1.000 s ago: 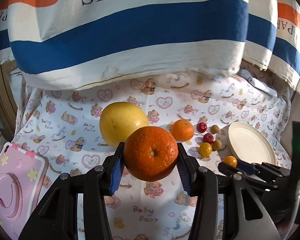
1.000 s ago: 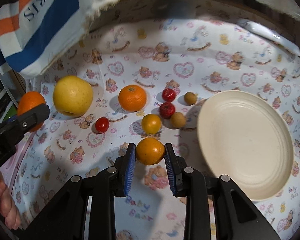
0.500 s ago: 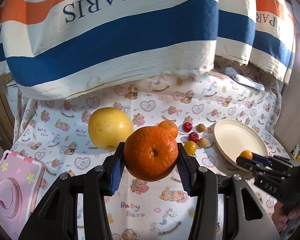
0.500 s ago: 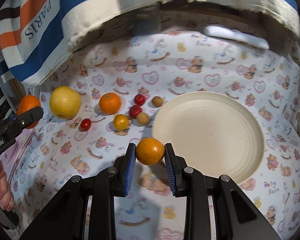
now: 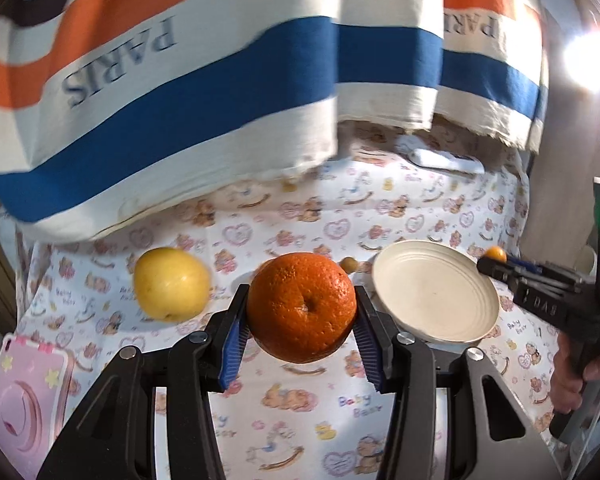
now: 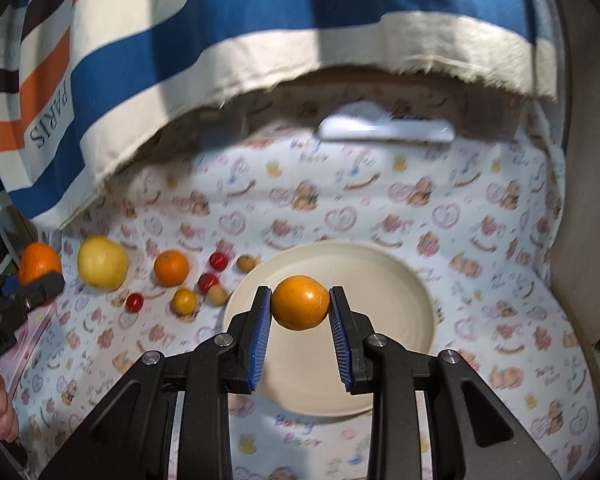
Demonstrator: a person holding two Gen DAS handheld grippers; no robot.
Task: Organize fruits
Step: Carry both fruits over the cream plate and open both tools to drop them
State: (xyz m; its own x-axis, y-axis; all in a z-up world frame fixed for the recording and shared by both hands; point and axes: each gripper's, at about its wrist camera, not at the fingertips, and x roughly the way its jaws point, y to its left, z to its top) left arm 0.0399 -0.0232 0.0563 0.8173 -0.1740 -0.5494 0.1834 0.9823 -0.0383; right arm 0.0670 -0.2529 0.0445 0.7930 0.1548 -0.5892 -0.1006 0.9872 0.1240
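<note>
My left gripper (image 5: pixel 300 316) is shut on a large orange (image 5: pixel 301 306) and holds it above the cloth, left of the cream plate (image 5: pixel 436 296). My right gripper (image 6: pixel 300 312) is shut on a small orange fruit (image 6: pixel 300 302) and holds it over the cream plate (image 6: pixel 380 280). The right gripper with its fruit (image 5: pixel 495 254) also shows at the right of the left wrist view. A yellow apple (image 6: pixel 102 263), an orange (image 6: pixel 171 267), red and brown small fruits (image 6: pixel 208 282) lie on the cloth left of the plate.
A striped PARIS cloth (image 5: pixel 180 80) hangs over the back of the patterned surface (image 6: pixel 340 200). A pink case (image 5: pixel 24 396) lies at the left edge. A white flat object (image 6: pixel 384 128) lies at the back. A wall panel (image 6: pixel 580 240) bounds the right.
Both grippers have moved right with their fruits. The right gripper's small orange fruit now hangs over the plate; the plate has come nearer to the left gripper.
</note>
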